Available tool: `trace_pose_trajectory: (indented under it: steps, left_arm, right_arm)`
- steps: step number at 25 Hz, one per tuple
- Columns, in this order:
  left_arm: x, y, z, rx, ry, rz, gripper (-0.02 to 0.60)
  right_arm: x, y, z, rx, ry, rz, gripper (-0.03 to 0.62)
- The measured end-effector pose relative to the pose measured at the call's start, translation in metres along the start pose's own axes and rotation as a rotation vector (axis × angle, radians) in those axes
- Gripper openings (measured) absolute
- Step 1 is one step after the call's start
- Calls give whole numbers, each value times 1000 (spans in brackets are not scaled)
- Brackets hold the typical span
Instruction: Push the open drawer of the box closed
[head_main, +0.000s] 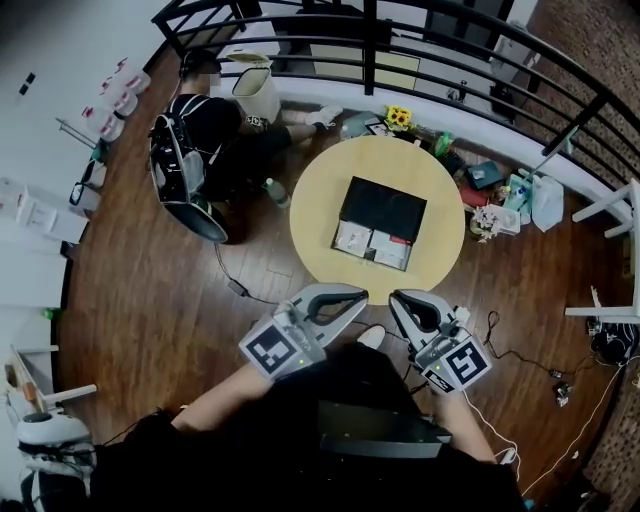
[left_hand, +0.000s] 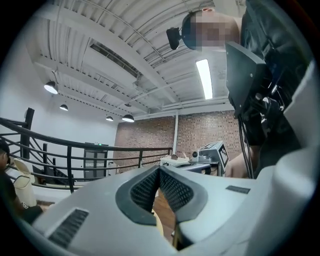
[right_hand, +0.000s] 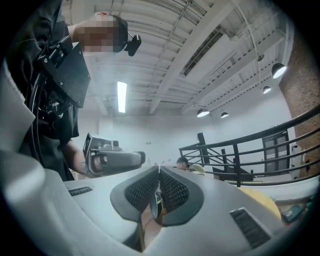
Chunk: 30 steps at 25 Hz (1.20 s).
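Observation:
A black box (head_main: 385, 205) lies on the round yellow table (head_main: 320, 195). Its drawer (head_main: 372, 245) stands pulled out toward me, with white items inside. My left gripper (head_main: 347, 296) hovers at the table's near edge, a little short of the drawer, its jaws shut on nothing. My right gripper (head_main: 404, 300) hangs beside it, also shut and empty. In the left gripper view the left gripper's (left_hand: 159, 171) pads meet at the tips. The right gripper's (right_hand: 158, 171) pads meet likewise in the right gripper view. Both gripper cameras look up and do not show the box.
A person (head_main: 200, 130) sits on the wooden floor behind the table at the left. A black railing (head_main: 420, 50) curves round the back. Clutter (head_main: 500, 195) lies right of the table, cables (head_main: 235, 285) run over the floor, and a white stand (head_main: 610, 310) is at far right.

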<state>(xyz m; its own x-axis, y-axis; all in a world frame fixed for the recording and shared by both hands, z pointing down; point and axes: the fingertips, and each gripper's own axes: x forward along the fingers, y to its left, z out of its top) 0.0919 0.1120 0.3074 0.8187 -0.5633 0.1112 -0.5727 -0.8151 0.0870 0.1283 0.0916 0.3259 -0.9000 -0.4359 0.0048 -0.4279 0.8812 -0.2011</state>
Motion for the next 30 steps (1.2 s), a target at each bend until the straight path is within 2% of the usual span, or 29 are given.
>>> trace_pose_trajectory:
  steps: [6, 14, 20, 25, 30]
  left_arm:
    - [23, 16, -8, -5, 33, 12, 3]
    - [8, 83, -26, 43, 50, -31, 5]
    - [-9, 144, -28, 52, -7, -62, 6]
    - [-37, 196, -27, 39, -69, -101, 6]
    - [-32, 223, -33, 54, -96, -132, 6]
  right_arm:
    - [5, -30, -5, 26, 23, -1, 38]
    - [67, -45, -34, 70, 80, -70, 49]
    - [127, -51, -59, 116, 177, -143, 51]
    - [180, -47, -66, 80, 173, -196, 52]
    - [197, -68, -83, 78, 192, -258, 52]
